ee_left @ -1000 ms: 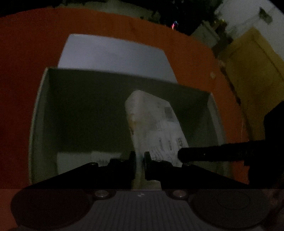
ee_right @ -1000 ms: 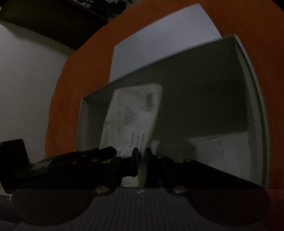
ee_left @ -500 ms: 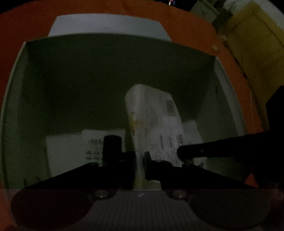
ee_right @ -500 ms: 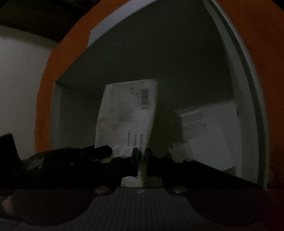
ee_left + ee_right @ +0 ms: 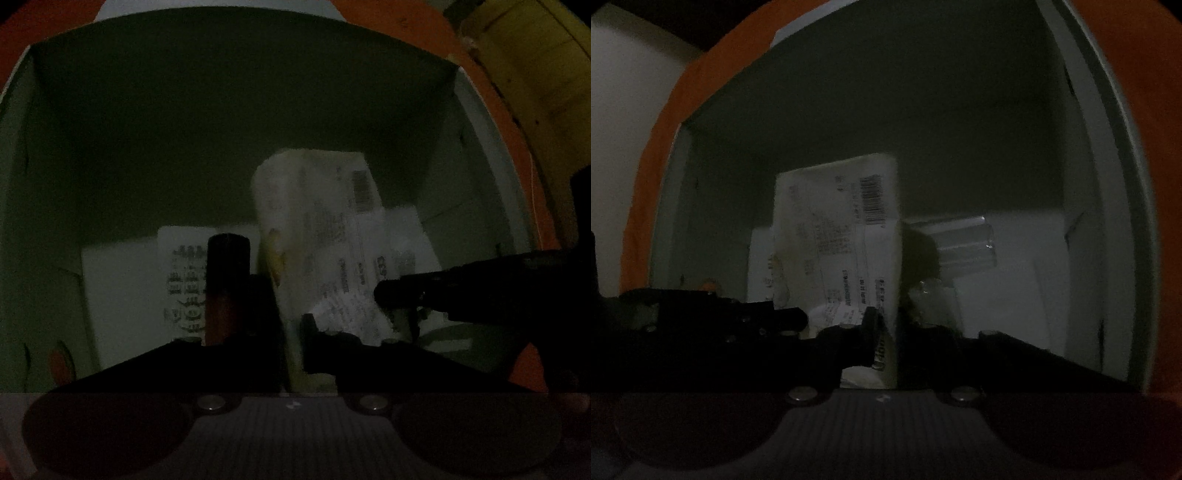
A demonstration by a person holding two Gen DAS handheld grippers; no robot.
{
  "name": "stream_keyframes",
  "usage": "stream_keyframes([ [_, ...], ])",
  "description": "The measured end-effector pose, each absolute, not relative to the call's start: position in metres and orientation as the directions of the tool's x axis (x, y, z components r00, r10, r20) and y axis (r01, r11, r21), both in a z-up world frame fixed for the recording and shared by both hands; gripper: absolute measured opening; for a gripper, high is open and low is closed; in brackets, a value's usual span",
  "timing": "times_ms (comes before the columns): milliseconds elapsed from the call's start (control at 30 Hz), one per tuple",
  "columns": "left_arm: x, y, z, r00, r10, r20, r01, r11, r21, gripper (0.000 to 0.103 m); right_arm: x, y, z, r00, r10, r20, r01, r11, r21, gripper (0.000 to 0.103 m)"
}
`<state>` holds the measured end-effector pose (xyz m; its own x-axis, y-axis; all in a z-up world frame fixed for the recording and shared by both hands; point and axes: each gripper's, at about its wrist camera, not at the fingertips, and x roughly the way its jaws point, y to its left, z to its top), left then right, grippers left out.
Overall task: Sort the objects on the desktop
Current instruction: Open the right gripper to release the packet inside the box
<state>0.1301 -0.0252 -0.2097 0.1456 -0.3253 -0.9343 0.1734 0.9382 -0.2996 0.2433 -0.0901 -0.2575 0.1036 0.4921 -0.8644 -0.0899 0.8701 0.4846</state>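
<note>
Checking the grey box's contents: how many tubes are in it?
2. A dark tube with a reddish lower part stands left of the white printed packet; a clear tube lies right of it. The packet may hide more.

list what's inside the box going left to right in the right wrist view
other hand-held gripper reaching in from the left → white printed packet with a barcode, standing on edge → clear glass tube lying on white paper → right wall of the box
</note>
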Motion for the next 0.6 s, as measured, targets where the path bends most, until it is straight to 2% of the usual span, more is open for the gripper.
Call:
stream_keyframes([
  [33,0.13,-0.024,-0.207,0.143,-0.33,-0.933,0.171,0.937,-0.306,0.01,0.245,-0.089,-0.256,0.104,0.487,-0.867,-0.088,0.873,0.48,0.02],
  [67,0.13,-0.023,-0.207,0.141,-0.331,-0.933,0.168,0.937,-0.307,0.017,0.246,-0.085,-0.254,0.105,0.481,-0.87,-0.09,0.876,0.474,0.02],
  [100,0.13,-0.022,-0.207,0.14,-0.331,-0.933,0.165,0.937,-0.308,0.026,0.247,-0.082,-0.252,0.105,0.476,-0.873,-0.091,0.879,0.468,0.025],
  [133,0.131,-0.02,-0.203,0.149,-0.334,-0.931,0.158,0.937,-0.311,0.05,0.247,-0.082,-0.25,0.101,0.47,-0.877,-0.088,0.882,0.463,0.03],
  [167,0.131,-0.017,-0.2,0.159,-0.336,-0.928,0.151,0.937,-0.314,0.069,0.247,-0.082,-0.248,0.096,0.464,-0.88,-0.084,0.885,0.458,0.04],
  [200,0.131,-0.015,-0.196,0.177,-0.328,-0.928,0.147,0.941,-0.304,0.076,0.249,-0.081,-0.245,0.095,0.464,-0.881,-0.076,0.886,0.458,0.053],
  [267,0.132,-0.012,-0.19,0.199,-0.316,-0.928,0.155,0.945,-0.288,0.08,0.253,-0.073,-0.24,0.098,0.446,-0.89,-0.088,0.894,0.438,0.064],
  [400,0.137,-0.001,-0.185,0.179,-0.34,-0.923,0.151,0.937,-0.315,0.082,0.263,-0.061,-0.216,0.118,0.431,-0.895,-0.157,0.898,0.411,0.067],
  [533,0.138,0.006,-0.167,0.203,-0.357,-0.912,0.14,0.932,-0.334,0.099,0.272,-0.066,-0.188,0.109,0.437,-0.893,-0.172,0.893,0.416,0.076],
  [600,0.14,0.008,-0.157,0.237,-0.339,-0.91,0.119,0.94,-0.32,0.102,0.274,-0.076,-0.172,0.103,0.438,-0.893,-0.176,0.892,0.417,0.088],
])
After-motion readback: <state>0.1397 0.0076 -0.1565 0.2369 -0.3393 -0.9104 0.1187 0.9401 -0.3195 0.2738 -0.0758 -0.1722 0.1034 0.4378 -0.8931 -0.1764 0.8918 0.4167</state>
